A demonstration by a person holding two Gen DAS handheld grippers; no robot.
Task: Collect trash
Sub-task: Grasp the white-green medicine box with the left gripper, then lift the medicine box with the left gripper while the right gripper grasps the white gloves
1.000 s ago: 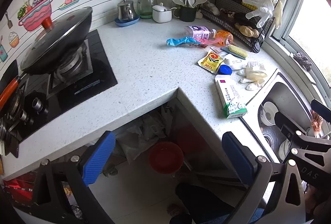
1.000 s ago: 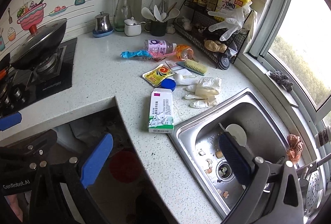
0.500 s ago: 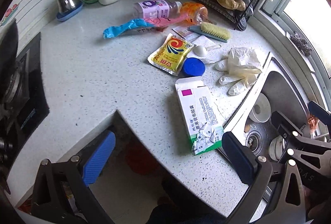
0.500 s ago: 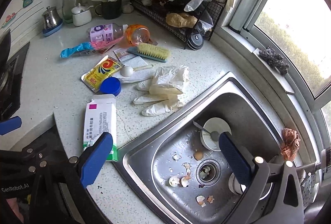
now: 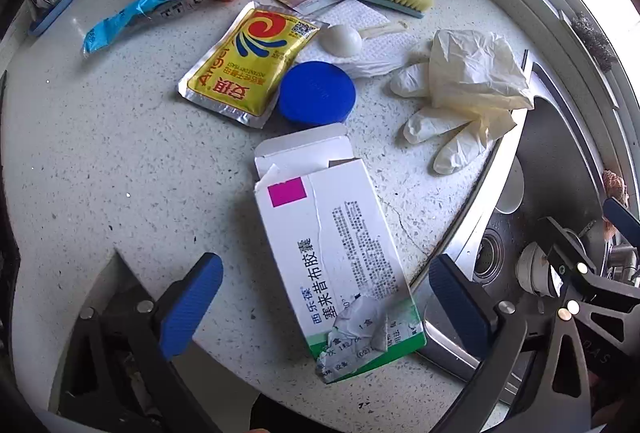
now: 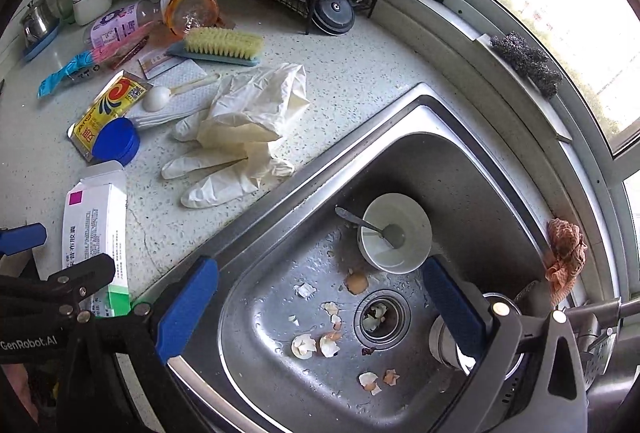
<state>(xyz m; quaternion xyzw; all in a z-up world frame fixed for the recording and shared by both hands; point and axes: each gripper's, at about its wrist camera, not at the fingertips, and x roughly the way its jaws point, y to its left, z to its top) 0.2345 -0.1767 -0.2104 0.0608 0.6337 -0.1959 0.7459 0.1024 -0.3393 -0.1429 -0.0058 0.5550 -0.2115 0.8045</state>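
While the left gripper (image 5: 326,299) hangs with jaws spread wide, a torn white carton (image 5: 340,257) with magenta square and crumpled green end lies flat on the worktop (image 5: 120,161) between its fingers, and the right gripper (image 6: 320,307) gapes over the sink (image 6: 460,169).

My left gripper (image 5: 326,307) points forward and down with its blue-padded fingers (image 5: 188,303) spread wide, nothing between them. My right gripper (image 6: 320,311) sits just to its right, angled down likewise, its fingers (image 6: 454,309) parted equally wide and holding nothing.
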